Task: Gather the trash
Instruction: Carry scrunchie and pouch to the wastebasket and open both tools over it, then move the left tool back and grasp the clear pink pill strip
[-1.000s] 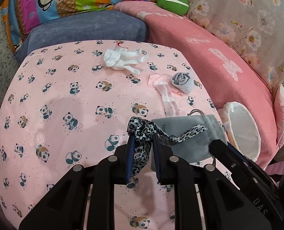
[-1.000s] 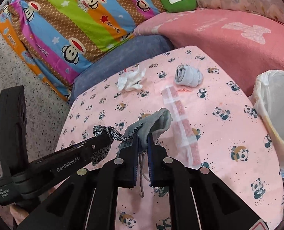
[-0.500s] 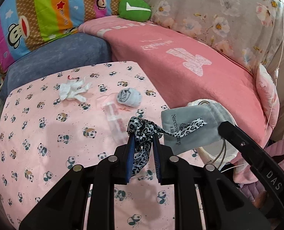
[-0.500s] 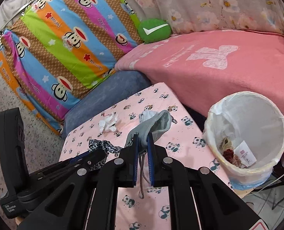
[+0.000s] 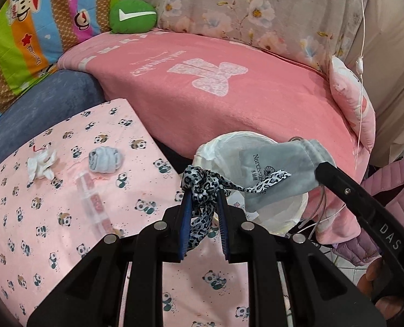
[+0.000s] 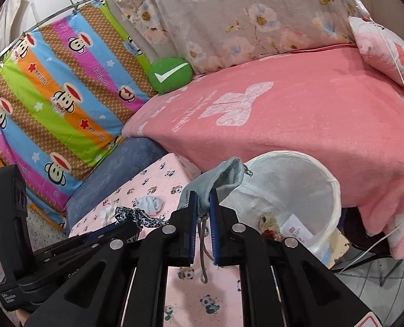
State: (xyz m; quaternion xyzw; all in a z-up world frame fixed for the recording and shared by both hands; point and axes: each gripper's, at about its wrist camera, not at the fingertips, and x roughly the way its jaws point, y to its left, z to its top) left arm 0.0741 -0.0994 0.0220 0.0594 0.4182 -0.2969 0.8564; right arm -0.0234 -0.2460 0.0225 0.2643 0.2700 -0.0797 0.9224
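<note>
Your layout, taken from the bin (image 6: 327, 190)

You have the bin off the counter's (image 5: 52, 218) right edge, in front of the blanket-covered bed (image 5: 256, 103). Left of the bin on the counter lie the rolled sock (image 5: 105, 160), the plastic strip (image 5: 94, 204) in front of it, and the crumpled tissue (image 5: 41, 163) farthest left. Paper scraps (image 6: 295, 230) sit in the bin.

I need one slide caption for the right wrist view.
Right gripper holds grey velvet pouch beside white-lined trash bin.

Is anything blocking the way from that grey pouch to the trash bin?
Nothing visible does. The grey pouch, clamped in the right gripper, hangs at the rim of the white-lined bin, whose mouth is open, with only some trash at the bottom.
</note>
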